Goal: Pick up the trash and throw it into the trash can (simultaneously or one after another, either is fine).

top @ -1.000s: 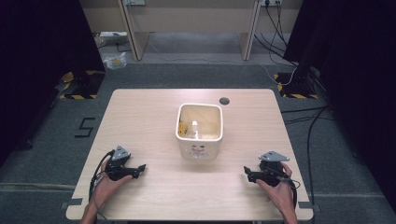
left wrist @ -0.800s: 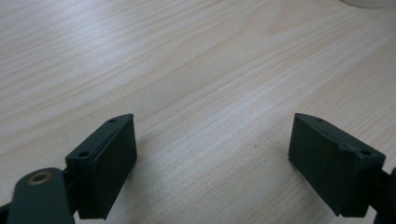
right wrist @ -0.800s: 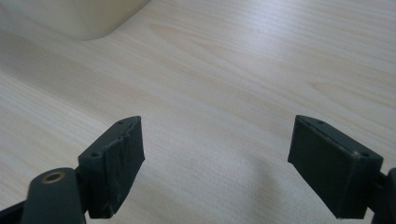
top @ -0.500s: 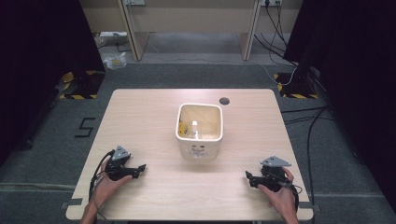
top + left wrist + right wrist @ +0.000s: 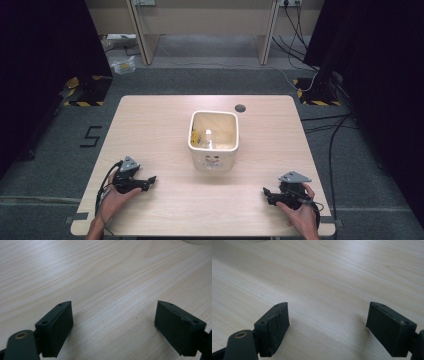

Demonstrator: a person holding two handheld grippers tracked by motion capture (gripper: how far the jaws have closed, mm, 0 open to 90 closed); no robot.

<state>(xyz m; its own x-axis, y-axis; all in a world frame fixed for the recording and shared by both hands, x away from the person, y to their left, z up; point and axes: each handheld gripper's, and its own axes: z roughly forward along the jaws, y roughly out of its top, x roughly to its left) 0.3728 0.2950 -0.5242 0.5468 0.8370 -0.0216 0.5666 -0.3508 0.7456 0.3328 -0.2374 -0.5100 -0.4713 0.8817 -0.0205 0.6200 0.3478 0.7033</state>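
Observation:
A cream square bin (image 5: 214, 141) stands at the table's middle, with a small yellow thing and a white thing (image 5: 208, 135) inside. My left gripper (image 5: 150, 181) rests low on the table near the front left, jaws wide open with bare wood between them (image 5: 113, 322). My right gripper (image 5: 266, 193) sits near the front right, also open over bare wood (image 5: 328, 325). Both point inward toward the bin. Neither holds anything.
A small dark round hole (image 5: 240, 107) marks the wooden table (image 5: 150, 125) behind the bin. The bin's base edge (image 5: 197, 241) peeks in at the top of the left gripper view. Cables and striped floor plates (image 5: 82, 90) lie beyond the table.
My right gripper has slid a little toward the front edge of the table. The left gripper and the bin have stayed put.

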